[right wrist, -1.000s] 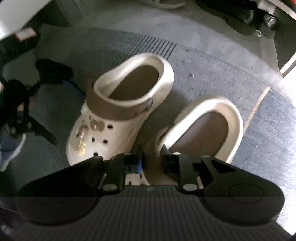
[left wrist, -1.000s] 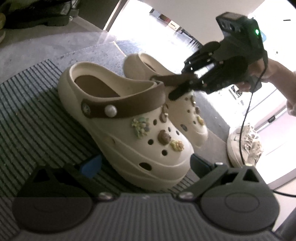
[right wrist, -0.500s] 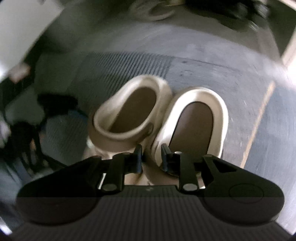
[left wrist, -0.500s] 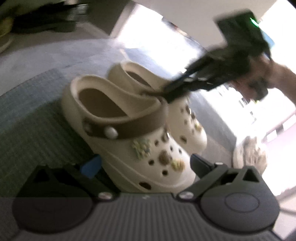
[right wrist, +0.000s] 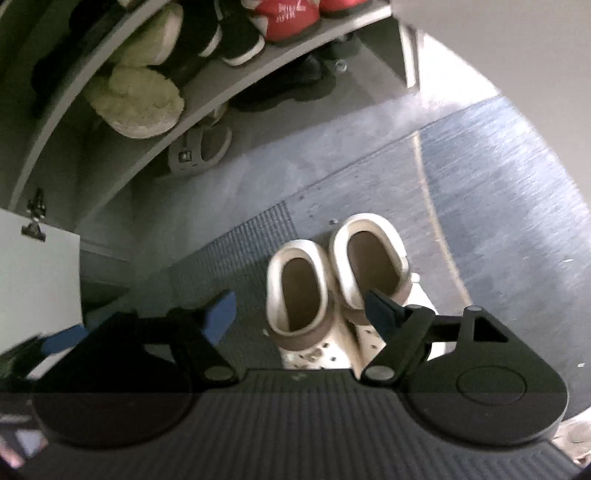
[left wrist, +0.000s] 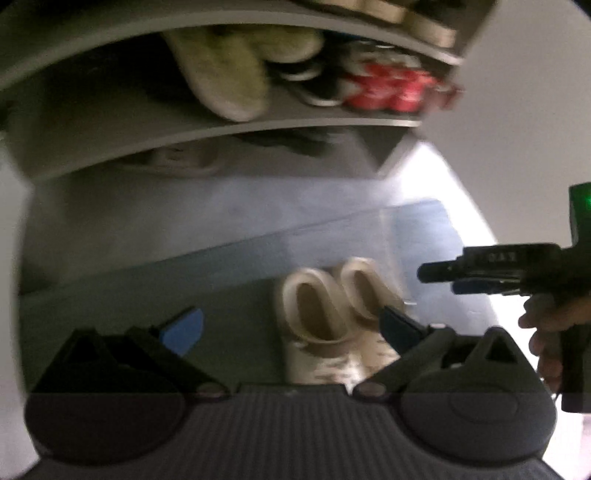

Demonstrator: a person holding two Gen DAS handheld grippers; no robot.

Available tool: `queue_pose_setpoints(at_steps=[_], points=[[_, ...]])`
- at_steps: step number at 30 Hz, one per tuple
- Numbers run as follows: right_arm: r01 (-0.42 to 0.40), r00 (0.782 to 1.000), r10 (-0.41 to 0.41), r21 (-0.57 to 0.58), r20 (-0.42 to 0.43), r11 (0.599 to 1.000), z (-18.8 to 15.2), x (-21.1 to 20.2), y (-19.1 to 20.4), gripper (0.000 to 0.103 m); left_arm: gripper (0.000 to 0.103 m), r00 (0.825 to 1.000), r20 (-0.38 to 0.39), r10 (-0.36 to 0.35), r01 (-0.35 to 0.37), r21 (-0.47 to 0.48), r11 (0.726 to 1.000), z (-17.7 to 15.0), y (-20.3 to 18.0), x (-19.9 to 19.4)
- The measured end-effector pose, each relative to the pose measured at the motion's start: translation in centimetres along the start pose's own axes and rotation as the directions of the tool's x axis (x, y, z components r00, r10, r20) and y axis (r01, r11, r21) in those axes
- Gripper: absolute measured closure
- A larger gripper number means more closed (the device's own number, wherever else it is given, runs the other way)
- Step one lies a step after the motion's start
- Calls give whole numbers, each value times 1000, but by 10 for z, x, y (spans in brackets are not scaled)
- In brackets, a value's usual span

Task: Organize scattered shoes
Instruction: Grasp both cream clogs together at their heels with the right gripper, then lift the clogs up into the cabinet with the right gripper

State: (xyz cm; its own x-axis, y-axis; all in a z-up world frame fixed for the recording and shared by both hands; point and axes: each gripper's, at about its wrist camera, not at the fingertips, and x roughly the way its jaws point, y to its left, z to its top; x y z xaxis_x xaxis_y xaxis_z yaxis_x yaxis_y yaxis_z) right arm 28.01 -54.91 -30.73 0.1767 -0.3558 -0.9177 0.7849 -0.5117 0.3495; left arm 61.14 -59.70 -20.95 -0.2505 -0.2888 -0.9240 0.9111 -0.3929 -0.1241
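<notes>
Two cream clogs with brown straps stand side by side on the floor, heels towards the rack: the left clog (right wrist: 299,291) and the right clog (right wrist: 369,266). The left wrist view shows the same pair (left wrist: 314,314), blurred. My right gripper (right wrist: 299,312) hangs well above them, pointing steeply down. Its jaws are opening wide and nothing is between the pads. My left gripper (left wrist: 290,326) is also high above the pair, open and holding nothing. The right gripper (left wrist: 447,280) appears side-on at the right of the left wrist view, with a hand (left wrist: 546,325) on it.
A grey shoe rack (right wrist: 207,88) stands behind the clogs, holding fuzzy green slippers (right wrist: 140,103), black sneakers (right wrist: 236,44) and red shoes (right wrist: 291,18). A grey sandal (right wrist: 199,147) lies under the lowest shelf. A ribbed mat (right wrist: 236,251) lies left of the clogs and a white panel (right wrist: 37,277) stands at far left.
My right gripper let go of the clog's strap and opened. Both grippers rose and tilted down. The clogs, apart a second ago, now stand together.
</notes>
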Motion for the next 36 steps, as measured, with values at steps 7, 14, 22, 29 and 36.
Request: queue_pose_setpoints(at_steps=[7,14,22,29,36], points=[[107,970,-97,34,-225,994,13,120,-14,24,0,985,-135,103,-129,-198,972,-59,8,-9],[247,868,-297,-172,-398,954,-2,183,-6,25,0,974,-197,113,-168,-289,943,-108,23,-10],[259,829,-361,-279,-426,925,-18,187,8,73,0,983,-169,78,-115,-219,969,-94,17,-2],[285,868,-360,-251,-341,925,-46,137,13,76,0,975,-212,67,-107,-183,977,-97,19,-8],[208,924,-274,-253,-265,945,-62,46,53,75,0,970,-226,93,-117,-96,988,-97,19,-9]])
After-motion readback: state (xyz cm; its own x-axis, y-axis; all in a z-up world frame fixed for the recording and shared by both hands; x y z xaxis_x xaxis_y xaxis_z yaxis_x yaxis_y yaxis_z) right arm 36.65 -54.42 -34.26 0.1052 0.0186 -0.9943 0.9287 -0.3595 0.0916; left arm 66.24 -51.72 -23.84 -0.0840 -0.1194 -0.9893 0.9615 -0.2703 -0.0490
